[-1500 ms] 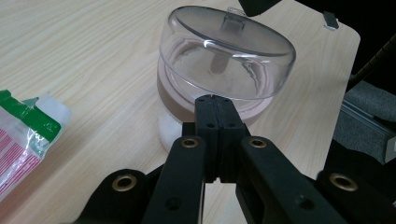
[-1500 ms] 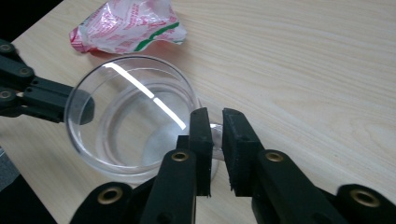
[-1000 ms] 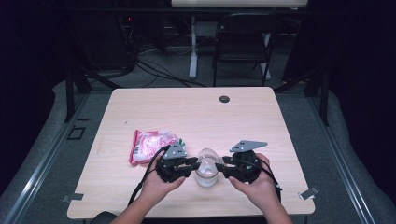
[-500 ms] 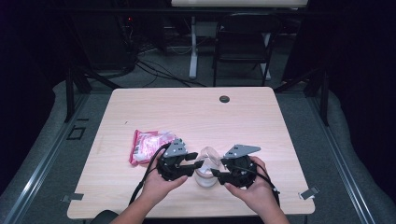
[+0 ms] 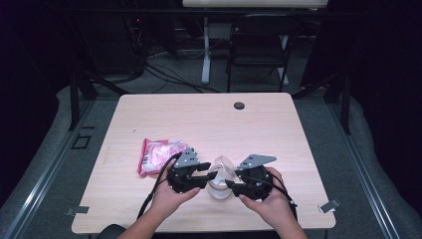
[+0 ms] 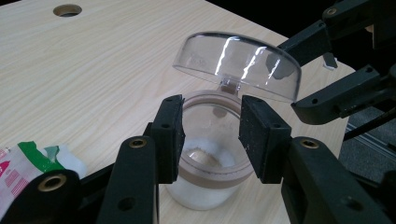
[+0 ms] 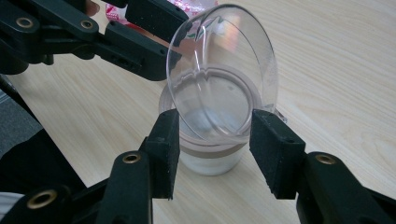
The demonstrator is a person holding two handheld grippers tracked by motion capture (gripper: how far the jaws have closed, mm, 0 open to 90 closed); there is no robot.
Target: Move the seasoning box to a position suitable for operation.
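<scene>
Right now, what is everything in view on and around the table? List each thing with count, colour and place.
Jar: one, clear with a tan rim band and white contents, near the table's front edge between the two grippers.
Lid: one, clear dome, hinged open and tilted up over the jar.
Packet: one, pink and white, left of the jar.
Table: one, light wood, with a dark round hole near its far edge.
Chair: one, dark, behind the table.
Left gripper: one, black, jaws open on either side of the jar's rim, just been opening.
Right gripper: one, black, jaws open beside the jar and lid, just been closing.
</scene>
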